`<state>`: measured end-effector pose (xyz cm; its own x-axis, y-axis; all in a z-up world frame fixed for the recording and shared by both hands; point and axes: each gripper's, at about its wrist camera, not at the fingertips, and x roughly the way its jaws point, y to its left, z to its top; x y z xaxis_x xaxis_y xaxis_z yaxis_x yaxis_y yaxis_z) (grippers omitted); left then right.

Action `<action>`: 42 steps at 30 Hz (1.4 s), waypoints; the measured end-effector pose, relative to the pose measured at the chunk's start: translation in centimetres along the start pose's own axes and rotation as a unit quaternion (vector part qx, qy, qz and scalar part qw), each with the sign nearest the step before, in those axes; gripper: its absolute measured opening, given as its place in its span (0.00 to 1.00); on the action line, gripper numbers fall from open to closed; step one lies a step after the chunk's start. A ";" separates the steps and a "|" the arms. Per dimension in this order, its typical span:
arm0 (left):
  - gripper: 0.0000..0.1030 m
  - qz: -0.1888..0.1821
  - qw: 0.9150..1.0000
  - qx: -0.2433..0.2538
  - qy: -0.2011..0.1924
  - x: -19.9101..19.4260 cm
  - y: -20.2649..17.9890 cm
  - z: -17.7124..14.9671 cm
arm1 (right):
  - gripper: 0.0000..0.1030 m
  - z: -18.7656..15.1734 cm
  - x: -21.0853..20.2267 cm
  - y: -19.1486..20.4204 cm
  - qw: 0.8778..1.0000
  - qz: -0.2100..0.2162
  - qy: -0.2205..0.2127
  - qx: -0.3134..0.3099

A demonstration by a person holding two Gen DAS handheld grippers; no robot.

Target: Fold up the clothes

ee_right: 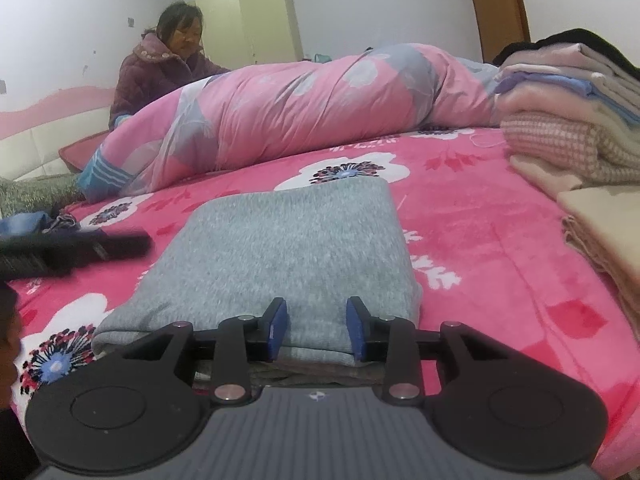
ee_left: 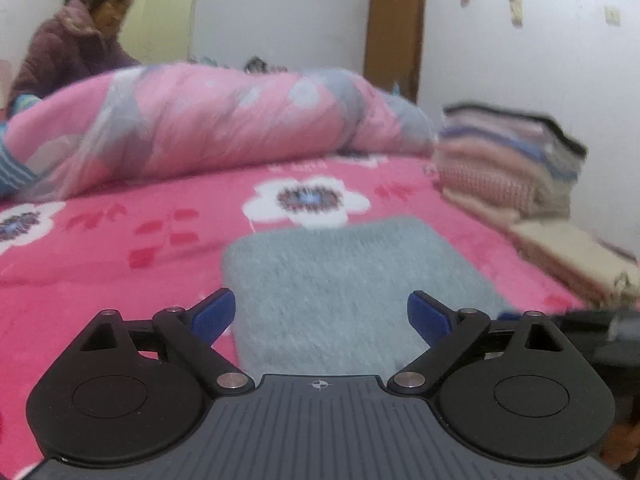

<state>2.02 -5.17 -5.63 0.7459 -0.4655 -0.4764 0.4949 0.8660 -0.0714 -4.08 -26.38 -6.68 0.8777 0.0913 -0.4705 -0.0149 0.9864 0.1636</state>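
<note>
**Grey sweater lies folded on the bed, both claws free of it**

The folded grey sweater [ee_right: 288, 248] lies flat on my pink flowered bedspread [ee_right: 500, 248], its near edge right in front of me. My right claw [ee_right: 317, 330] sits low at that edge with its blue pads partly apart, the knit showing between them without being pinched. My left claw [ee_left: 321, 318] is spread wide over the sweater's near part, its pads clear of the fabric. To the right stands a stack of folded clothes [ee_right: 568, 120], with a beige folded piece [ee_right: 608, 224] nearer. Behind lies a rolled pink quilt [ee_right: 304, 108], and beyond it a person in a purple padded jacket [ee_right: 160, 72].
</note>
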 end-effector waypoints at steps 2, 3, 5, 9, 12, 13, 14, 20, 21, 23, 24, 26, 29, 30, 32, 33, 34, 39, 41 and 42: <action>0.80 -0.015 0.999 0.001 0.036 1.2 -0.3 -1.5 | 0.35 0.3 -0.2 0.1 1.000 -0.002 0.002 -0.002; 0.80 -0.015 0.999 -0.007 0.036 1.3 -0.2 -2.1 | 0.35 0.6 -0.4 0.1 1.000 -0.003 0.005 -0.004; 0.80 -0.015 0.999 -0.017 0.031 1.0 -0.1 -2.3 | 0.35 1.4 -0.8 0.2 1.000 -0.005 0.006 -0.008; 0.81 -0.013 0.999 -0.020 0.037 0.9 -0.1 -2.1 | 0.35 4.4 -2.3 0.5 0.999 0.014 -0.042 -0.003; 0.82 -0.010 0.999 -0.021 0.039 0.9 -0.1 -2.1 | 0.35 4.9 -1.6 0.5 0.998 0.016 -0.053 -0.010; 0.82 -0.009 0.999 -0.022 0.039 1.0 -0.1 -2.1 | 0.35 4.8 -1.0 0.5 0.999 0.016 -0.050 -0.012; 0.82 -0.008 0.999 -0.024 0.038 1.1 -0.1 -2.1 | 0.35 4.8 -0.5 0.5 0.999 0.016 -0.048 -0.015; 0.81 -0.004 1.000 -0.003 0.021 0.4 -0.6 -1.0 | 0.33 1.5 3.5 -0.4 0.999 -0.002 0.015 -0.033; 0.81 -0.002 1.000 0.002 0.015 0.3 -0.7 -0.5 | 0.33 1.5 3.6 -0.5 0.999 0.000 0.014 -0.030; 0.81 0.003 1.000 0.010 0.010 0.7 -0.8 0.3 | 0.33 1.4 3.7 -0.7 1.000 0.004 0.014 -0.024; 0.81 0.006 1.000 0.013 0.012 1.2 -0.8 0.7 | 0.33 1.3 3.6 -1.0 1.000 0.007 0.012 -0.021; 0.81 0.013 1.000 0.019 0.016 2.3 -0.9 1.4 | 0.33 1.2 3.5 -1.1 1.000 0.007 0.009 -0.022; 0.79 0.031 0.998 0.019 0.046 4.4 -0.6 1.4 | 0.32 1.7 3.3 -0.9 1.000 0.006 0.015 -0.027; 0.79 0.031 0.998 0.011 0.052 4.7 -0.3 1.1 | 0.32 2.2 3.2 -0.7 0.999 0.004 0.020 -0.031; 0.80 0.028 0.998 -0.001 0.057 4.8 0.1 0.6 | 0.32 3.8 2.3 -0.7 0.999 0.007 0.004 -0.035; 0.80 0.026 0.998 -0.003 0.055 4.7 0.2 0.5 | 0.32 4.7 1.9 -0.8 0.999 0.012 -0.011 -0.040; 0.80 0.025 0.998 -0.006 0.054 4.6 0.3 0.4 | 0.32 5.8 1.5 -0.9 0.998 0.014 -0.027 -0.046; 0.81 0.028 0.998 -0.013 0.056 4.6 0.2 0.0 | 0.32 7.1 4.5 -2.4 0.998 0.028 -0.003 -0.054; 0.82 0.028 0.998 -0.013 0.057 4.7 0.2 -0.1 | 0.32 5.7 6.7 -2.8 0.996 0.038 0.044 -0.063; 0.82 0.028 0.998 -0.013 0.058 4.8 0.2 -0.2 | 0.32 5.1 7.0 -2.6 0.995 0.035 0.047 -0.076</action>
<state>5.59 -7.23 -8.06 0.7143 -0.3938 -0.5786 0.4415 0.8950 -0.0640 4.58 -29.04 -5.99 0.8236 0.1658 -0.5424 -0.1532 0.9858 0.0687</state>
